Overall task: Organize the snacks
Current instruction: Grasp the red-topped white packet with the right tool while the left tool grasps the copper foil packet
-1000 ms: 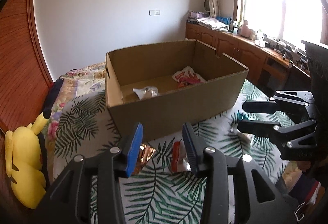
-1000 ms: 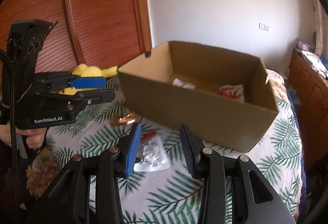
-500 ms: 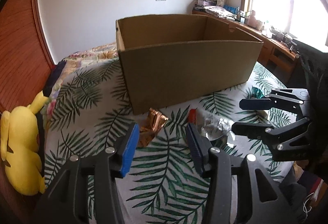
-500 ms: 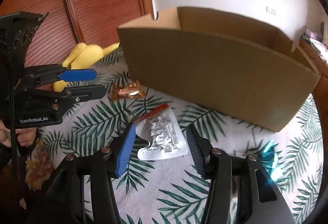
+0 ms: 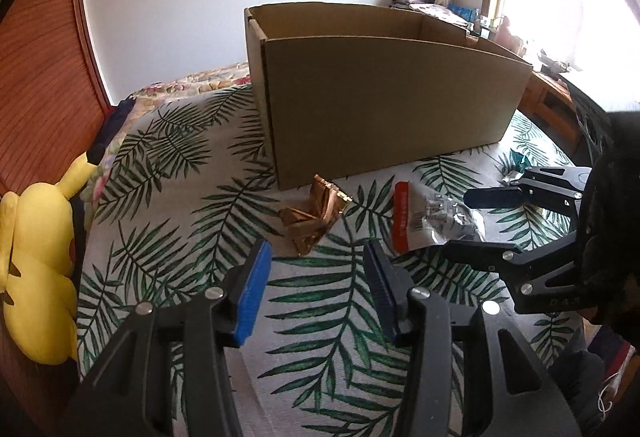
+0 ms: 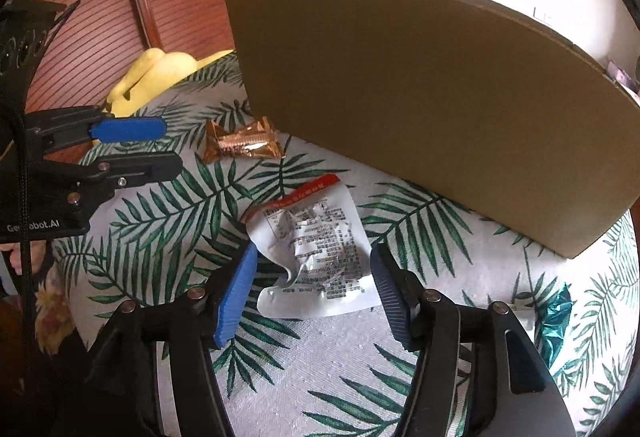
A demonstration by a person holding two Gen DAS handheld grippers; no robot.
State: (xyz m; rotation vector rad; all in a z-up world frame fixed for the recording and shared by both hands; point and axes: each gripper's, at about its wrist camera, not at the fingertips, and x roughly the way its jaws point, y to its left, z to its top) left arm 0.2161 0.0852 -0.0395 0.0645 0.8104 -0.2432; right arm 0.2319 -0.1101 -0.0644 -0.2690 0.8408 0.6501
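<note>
Left wrist view: three snacks are not yet boxed. My left gripper has its fingers released, and the copper wrapper lies just ahead at 12 o'clock, before the cardboard box.

Right wrist view: my right gripper, fingers released, straddles the white packet; a teal wrapper lies at 3 o'clock.

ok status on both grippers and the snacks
Left gripper open, short of gold wrapper. Right gripper open around white packet, not closed. Box just behind; path clear.
</note>
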